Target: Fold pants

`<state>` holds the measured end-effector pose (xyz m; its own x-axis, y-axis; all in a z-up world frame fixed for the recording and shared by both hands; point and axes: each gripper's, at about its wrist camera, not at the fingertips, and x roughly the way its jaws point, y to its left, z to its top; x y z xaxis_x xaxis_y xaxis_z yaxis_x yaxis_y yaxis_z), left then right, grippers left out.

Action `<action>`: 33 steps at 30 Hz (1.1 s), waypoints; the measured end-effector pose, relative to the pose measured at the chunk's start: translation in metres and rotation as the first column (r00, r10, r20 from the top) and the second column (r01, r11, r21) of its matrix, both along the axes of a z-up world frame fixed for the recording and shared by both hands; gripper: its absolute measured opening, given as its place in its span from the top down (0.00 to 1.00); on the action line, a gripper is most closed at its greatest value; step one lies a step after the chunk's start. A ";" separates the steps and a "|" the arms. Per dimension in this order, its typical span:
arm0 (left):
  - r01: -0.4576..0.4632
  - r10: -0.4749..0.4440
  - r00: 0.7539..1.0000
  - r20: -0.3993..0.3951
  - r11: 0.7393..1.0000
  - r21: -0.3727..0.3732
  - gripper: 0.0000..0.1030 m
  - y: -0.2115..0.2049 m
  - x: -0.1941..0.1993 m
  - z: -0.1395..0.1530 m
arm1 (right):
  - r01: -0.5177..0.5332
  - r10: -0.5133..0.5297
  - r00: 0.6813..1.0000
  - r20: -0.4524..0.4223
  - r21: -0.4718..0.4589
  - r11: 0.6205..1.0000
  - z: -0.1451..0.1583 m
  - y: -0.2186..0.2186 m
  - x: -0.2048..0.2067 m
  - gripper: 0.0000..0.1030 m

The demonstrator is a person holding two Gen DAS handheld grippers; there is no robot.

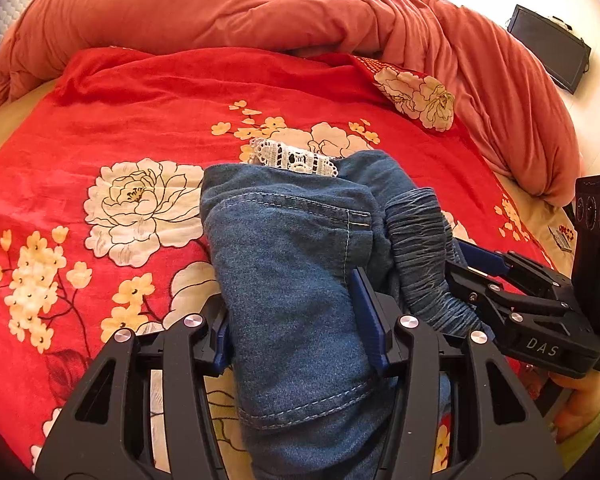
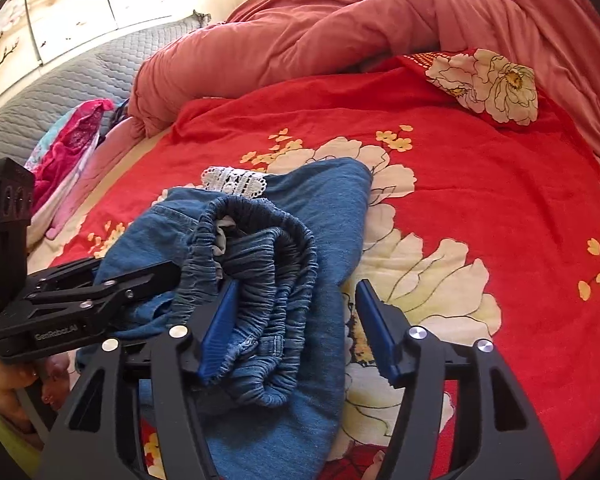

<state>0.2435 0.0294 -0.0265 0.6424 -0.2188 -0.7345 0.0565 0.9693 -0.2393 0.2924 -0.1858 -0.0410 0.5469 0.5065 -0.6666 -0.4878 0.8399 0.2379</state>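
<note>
The bed (image 2: 480, 152), spread with a red flowered sheet and with a coral duvet (image 1: 228, 8) bunched along its far side, carries the pants (image 1: 292, 264), a small pair in blue denim lying in a soft, half-bundled heap near the middle of the sheet. They look light and limp, denim with a little body yet no stiffness, so any part lifted will likely drape and drag the rest after it; the cloth should not slip much against ribbed pads. The gathered elastic waistband (image 2: 260, 248) is the thickest, springiest part and is curled in on itself toward the near side, while a leg end trimmed with white lace (image 1: 296, 158) pokes out at the far side. The left gripper (image 1: 300, 332) straddles a folded denim panel, its blue pads against the cloth on both sides, so it appears clamped on the pants. The right gripper (image 2: 296, 328) stands apart, the waistband resting against one pad and the other pad clear over the sheet. The best holds, I judge, are the two ends of the waistband, where seam and elastic give bulk to pinch.
</note>
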 end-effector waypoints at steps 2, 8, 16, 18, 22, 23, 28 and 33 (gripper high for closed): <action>-0.002 0.002 1.000 0.000 1.000 0.001 0.56 0.000 -0.001 0.001 | 0.012 -0.012 1.000 0.009 -0.017 1.000 0.000 0.000 -0.001 0.35; -0.008 0.008 1.000 0.006 1.000 0.002 0.50 0.002 -0.006 0.004 | 0.040 -0.039 0.999 0.033 -0.035 0.999 0.002 -0.006 -0.003 0.26; -0.020 0.019 1.000 0.022 1.000 0.015 0.44 0.004 -0.014 0.010 | 0.061 -0.058 0.994 0.089 -0.033 0.998 0.011 -0.013 -0.013 0.13; -0.021 0.021 0.999 0.027 1.000 0.011 0.40 0.004 -0.016 0.012 | 0.064 -0.061 0.992 0.109 -0.030 0.998 0.015 -0.014 -0.016 0.10; -0.030 0.029 0.998 0.050 0.999 0.021 0.35 0.004 -0.023 0.019 | 0.072 -0.069 0.987 0.147 -0.020 0.997 0.022 -0.017 -0.025 0.07; -0.033 0.031 0.998 0.055 0.999 0.023 0.34 0.004 -0.025 0.020 | 0.074 -0.070 0.985 0.157 -0.020 0.997 0.024 -0.017 -0.027 0.07; -0.042 0.039 0.996 0.082 0.998 0.046 0.29 0.004 -0.039 0.026 | 0.089 -0.080 0.977 0.200 -0.039 0.995 0.030 -0.017 -0.040 0.05; -0.057 0.048 0.992 0.119 0.996 0.072 0.21 0.000 -0.053 0.035 | 0.106 -0.094 0.967 0.237 -0.038 0.994 0.037 -0.020 -0.052 0.05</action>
